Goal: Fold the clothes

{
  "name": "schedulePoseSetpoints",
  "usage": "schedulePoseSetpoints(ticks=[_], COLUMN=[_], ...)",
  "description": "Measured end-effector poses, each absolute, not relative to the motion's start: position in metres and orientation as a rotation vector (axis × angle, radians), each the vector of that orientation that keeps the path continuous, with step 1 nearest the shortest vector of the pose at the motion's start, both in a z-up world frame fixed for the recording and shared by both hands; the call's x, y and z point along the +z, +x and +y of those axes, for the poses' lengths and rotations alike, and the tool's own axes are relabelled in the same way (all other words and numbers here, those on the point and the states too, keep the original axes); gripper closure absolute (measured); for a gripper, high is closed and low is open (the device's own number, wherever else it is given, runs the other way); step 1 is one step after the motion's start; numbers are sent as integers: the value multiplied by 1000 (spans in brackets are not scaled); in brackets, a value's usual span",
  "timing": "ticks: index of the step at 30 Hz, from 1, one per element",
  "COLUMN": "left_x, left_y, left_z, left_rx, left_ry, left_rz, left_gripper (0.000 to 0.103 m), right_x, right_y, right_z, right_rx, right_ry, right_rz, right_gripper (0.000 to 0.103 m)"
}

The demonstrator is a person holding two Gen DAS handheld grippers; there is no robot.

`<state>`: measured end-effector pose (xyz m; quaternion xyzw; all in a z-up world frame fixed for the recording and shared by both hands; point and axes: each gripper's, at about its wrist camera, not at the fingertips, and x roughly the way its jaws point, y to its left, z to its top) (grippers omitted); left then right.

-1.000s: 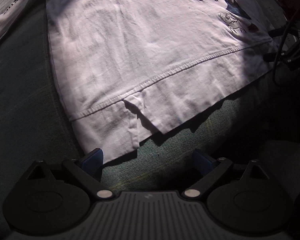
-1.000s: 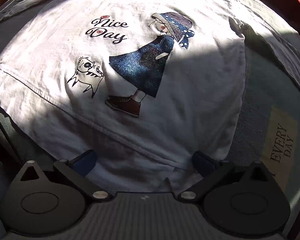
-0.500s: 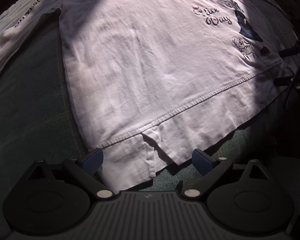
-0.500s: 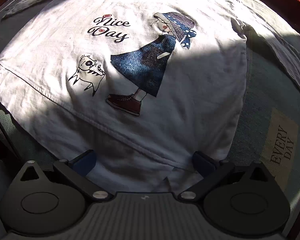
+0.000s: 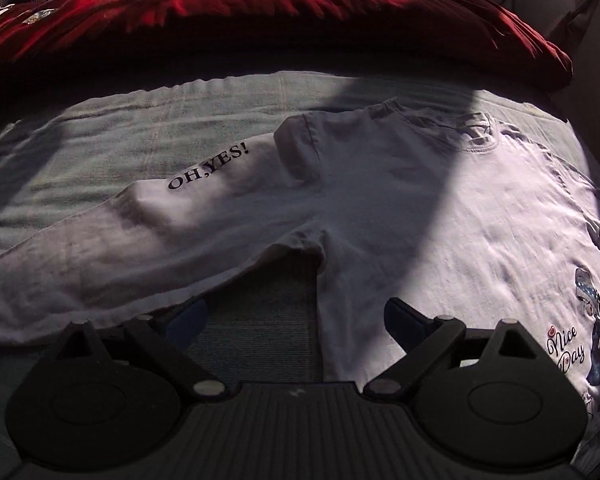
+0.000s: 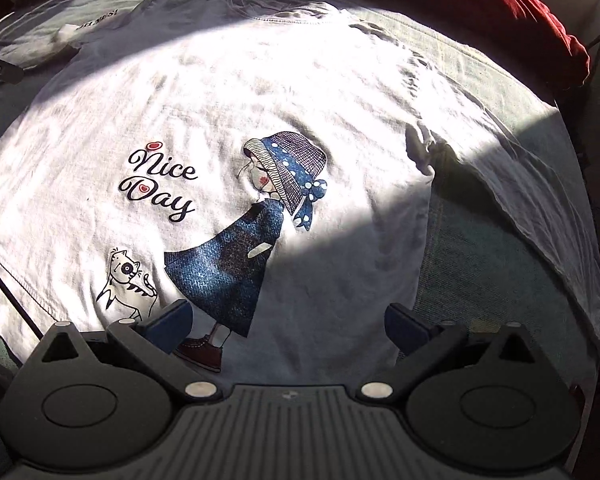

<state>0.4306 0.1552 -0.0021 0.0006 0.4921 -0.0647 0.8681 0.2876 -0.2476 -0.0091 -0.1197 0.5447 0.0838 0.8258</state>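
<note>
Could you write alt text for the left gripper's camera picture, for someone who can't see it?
A white long-sleeved shirt lies flat on a grey-green bed cover, one sleeve printed "OH,YES!" stretched out to the left. The left gripper hangs open just above the armpit, holding nothing. A red blanket is bunched behind.

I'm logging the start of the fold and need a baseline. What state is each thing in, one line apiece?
white shirt: spread flat, print side up, unfolded.
left sleeve: stretched out sideways, "OH,YES!" facing up.
right sleeve: lying out to the side, wrinkled.
left gripper: open, holding nothing.
right gripper: open, holding nothing.
red blanket: bunched beyond the shirt.
</note>
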Motion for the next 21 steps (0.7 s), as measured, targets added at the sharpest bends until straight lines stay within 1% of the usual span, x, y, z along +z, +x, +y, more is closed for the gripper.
schedulePoseSetpoints(ticks=[5, 8, 12, 16, 21], left_x=[-27, -42, -58, -63, -48], left_y=[489, 508, 526, 542, 542], left_z=[198, 214, 232, 259, 291], left_rx=[-143, -208, -231, -146, -122], left_ry=[-74, -105, -126, -103, -212], left_rz=[1035, 1067, 1081, 1045, 983], left_gripper=[8, 8, 8, 8, 8], right_x=[-4, -3, -3, 4, 19], right_y=[317, 332, 342, 352, 380], right_z=[-227, -202, -161, -125, -89], right_rx=[111, 117, 162, 220, 262], right_ry=[-252, -238, -288, -363, -431], right_rz=[1122, 1115, 1108, 1105, 1074], right_gripper=[0, 0, 0, 0, 0])
